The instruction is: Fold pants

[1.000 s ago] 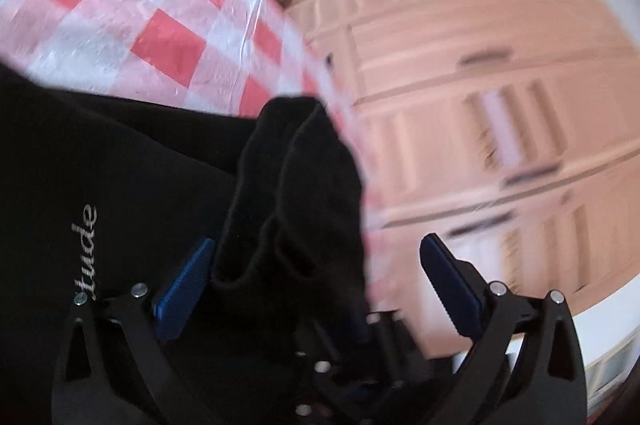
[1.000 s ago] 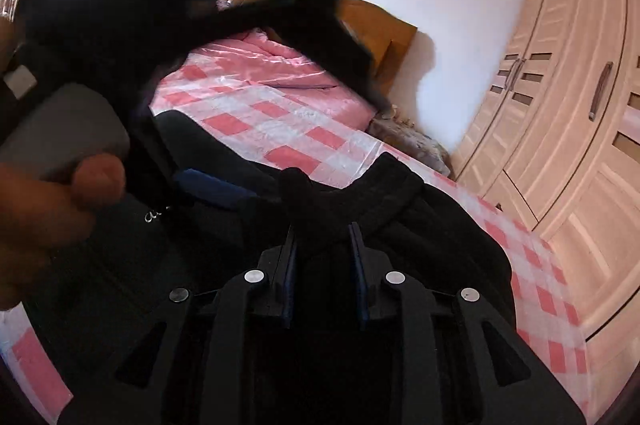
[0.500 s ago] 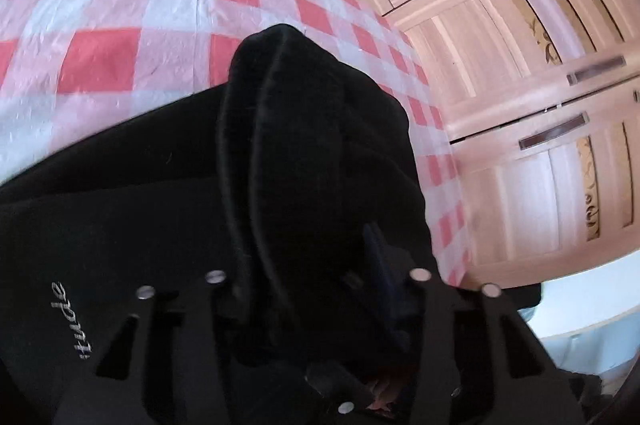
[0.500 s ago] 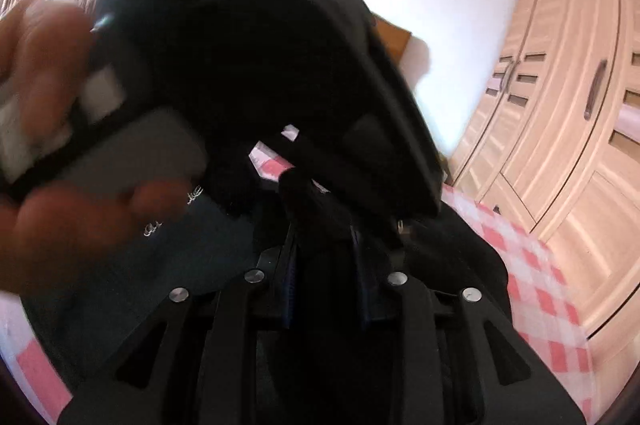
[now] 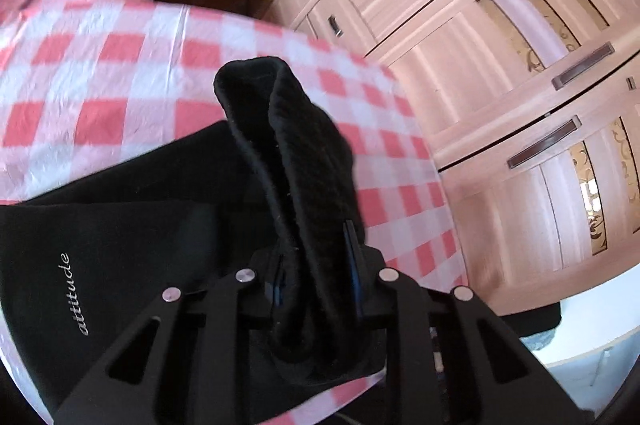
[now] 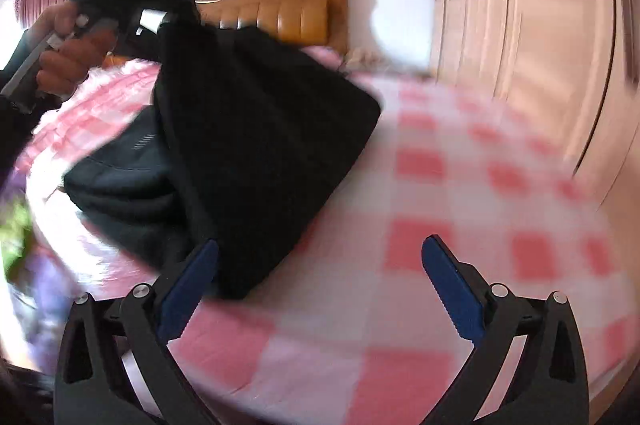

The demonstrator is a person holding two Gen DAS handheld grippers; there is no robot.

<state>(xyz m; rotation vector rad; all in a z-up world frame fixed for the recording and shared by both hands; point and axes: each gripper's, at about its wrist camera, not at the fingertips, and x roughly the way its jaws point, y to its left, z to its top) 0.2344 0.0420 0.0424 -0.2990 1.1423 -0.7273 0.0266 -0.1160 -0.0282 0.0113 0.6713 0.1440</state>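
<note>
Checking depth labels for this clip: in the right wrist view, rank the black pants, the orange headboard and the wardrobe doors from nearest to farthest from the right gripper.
From the open right gripper:
1. black pants: just ahead, left of centre, brushing the left finger.
2. wardrobe doors: along the right side, past the bed's edge.
3. orange headboard: far end of the bed, behind the pants.

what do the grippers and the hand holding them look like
Both grippers share a build: matte black plastic frames with triangular cut-outs and silver rivets, tipped with blue fingers. On the right gripper the blue fingers have serrated inner edges. The left gripper shows only slivers of blue. The bare-skinned left hand grips a grey handle, with a dark sleeve at the wrist.
</note>
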